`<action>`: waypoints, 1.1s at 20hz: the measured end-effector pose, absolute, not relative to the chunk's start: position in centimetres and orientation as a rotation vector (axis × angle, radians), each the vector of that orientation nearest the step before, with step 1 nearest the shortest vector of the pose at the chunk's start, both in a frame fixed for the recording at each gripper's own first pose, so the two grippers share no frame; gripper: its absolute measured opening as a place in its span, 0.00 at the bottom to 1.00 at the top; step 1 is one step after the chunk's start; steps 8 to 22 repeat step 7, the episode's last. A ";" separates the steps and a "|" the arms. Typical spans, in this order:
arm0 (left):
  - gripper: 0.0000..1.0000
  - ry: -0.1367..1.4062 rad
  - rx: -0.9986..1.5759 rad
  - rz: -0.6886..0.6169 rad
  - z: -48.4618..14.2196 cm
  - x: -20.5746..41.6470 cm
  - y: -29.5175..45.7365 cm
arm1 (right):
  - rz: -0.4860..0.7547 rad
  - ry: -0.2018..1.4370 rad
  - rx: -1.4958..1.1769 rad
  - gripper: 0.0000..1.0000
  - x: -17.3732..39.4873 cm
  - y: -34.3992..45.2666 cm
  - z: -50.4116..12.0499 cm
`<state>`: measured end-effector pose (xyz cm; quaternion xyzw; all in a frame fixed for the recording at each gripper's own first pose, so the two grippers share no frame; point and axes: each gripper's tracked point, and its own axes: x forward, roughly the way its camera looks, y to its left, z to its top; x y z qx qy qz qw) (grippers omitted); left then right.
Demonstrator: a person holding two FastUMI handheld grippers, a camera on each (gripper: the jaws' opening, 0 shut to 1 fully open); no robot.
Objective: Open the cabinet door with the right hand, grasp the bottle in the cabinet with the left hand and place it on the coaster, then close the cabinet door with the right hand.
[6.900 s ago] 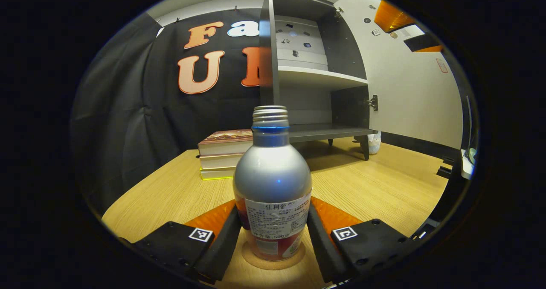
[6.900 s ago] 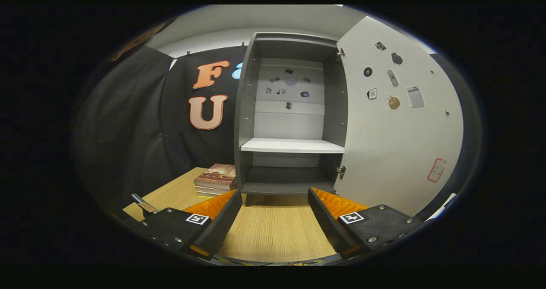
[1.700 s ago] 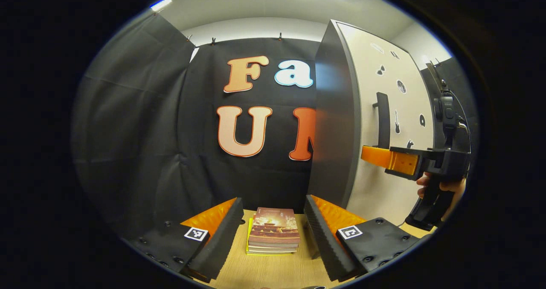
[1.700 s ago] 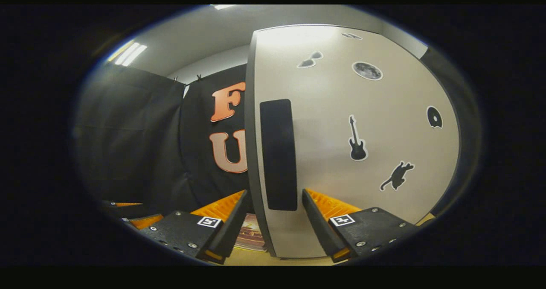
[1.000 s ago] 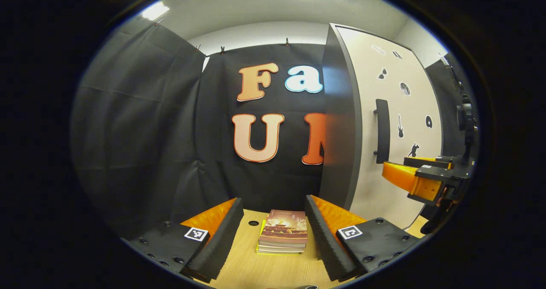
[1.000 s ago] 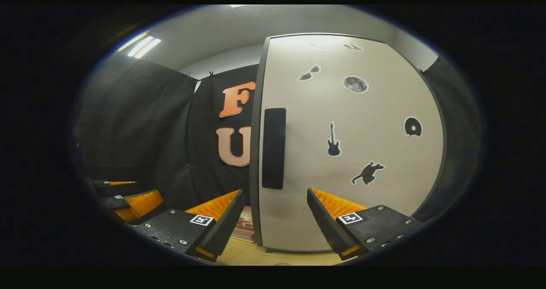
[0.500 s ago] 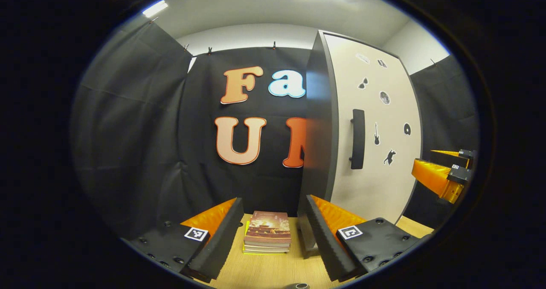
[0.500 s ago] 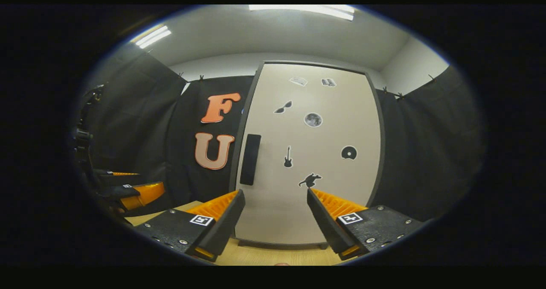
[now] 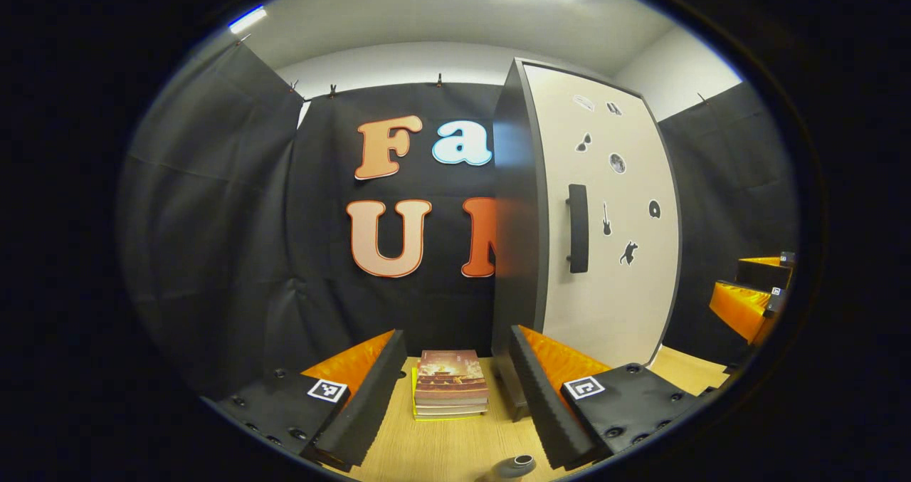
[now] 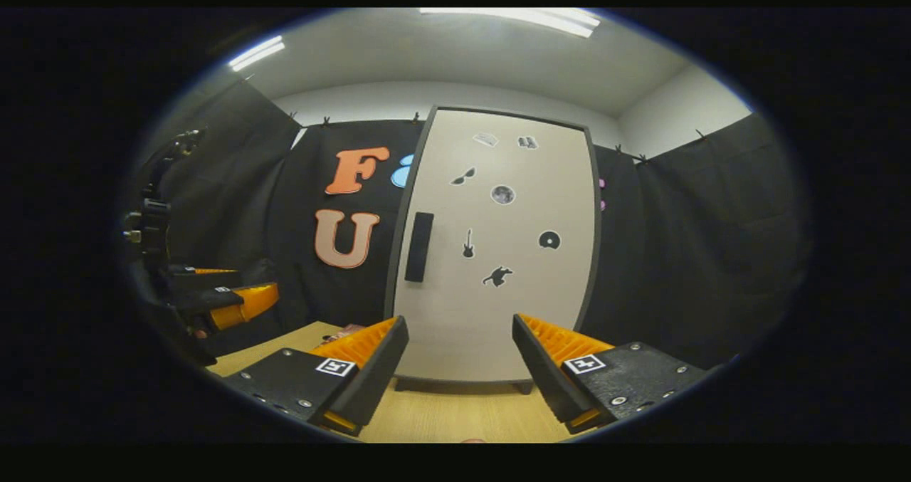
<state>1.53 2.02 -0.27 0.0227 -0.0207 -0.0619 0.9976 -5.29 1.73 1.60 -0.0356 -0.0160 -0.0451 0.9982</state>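
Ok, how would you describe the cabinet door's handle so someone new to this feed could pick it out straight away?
Start at the tall pale cabinet door standing against the black cloth wall. Near its left edge, about halfway up, sits the handle: a dark, upright, rounded bar. The small dark stickers scattered to its right are flat and much smaller; the left gripper view shows the handle standing proud of the door.

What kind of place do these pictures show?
Probably a staged recording booth, not a real home: black cloth walls hang from clips, a lone cabinet with stickers stands on a wooden table, and a stack of books sits beside it.
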 end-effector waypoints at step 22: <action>0.95 -0.057 0.037 -0.082 0.6 -1.1 1.0 | -0.047 -0.078 -0.080 0.93 -6.3 0.7 3.0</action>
